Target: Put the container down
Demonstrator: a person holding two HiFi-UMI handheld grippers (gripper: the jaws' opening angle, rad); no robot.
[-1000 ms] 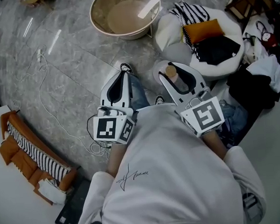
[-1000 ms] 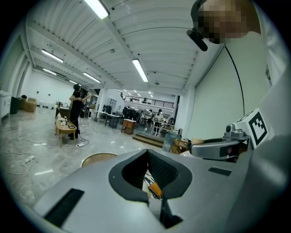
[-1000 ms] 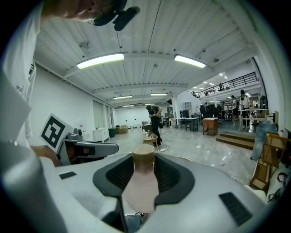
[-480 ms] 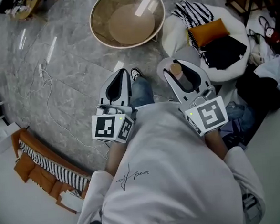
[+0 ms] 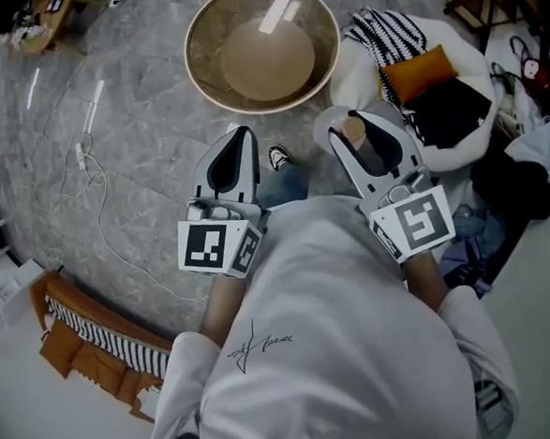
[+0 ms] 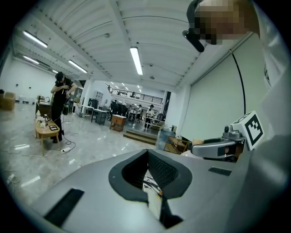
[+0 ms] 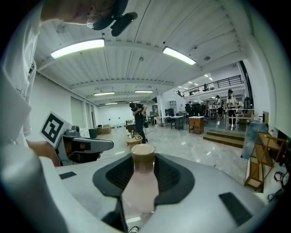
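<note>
Right gripper carries 1 pale container; left gripper carries nothing.
The right gripper point(image 5: 356, 141) has its 2 jaws clamped on the container point(image 7: 142, 186), a translucent bottle with a tan cap pointing to the far end of the jaws, held above the grey marble floor point(image 5: 139, 148) just near of the big round bowl point(image 5: 211, 79). The left gripper point(image 5: 240, 143) hangs beside it on the left, its 2 jaws pressed together, empty. A white cushion point(image 5: 458, 149) heaped with clothes lies at the right.

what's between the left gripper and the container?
Head view: only the person's shoe and jeans leg, over floor. Left gripper is shut and empty; the container is clamped in the right gripper.
</note>
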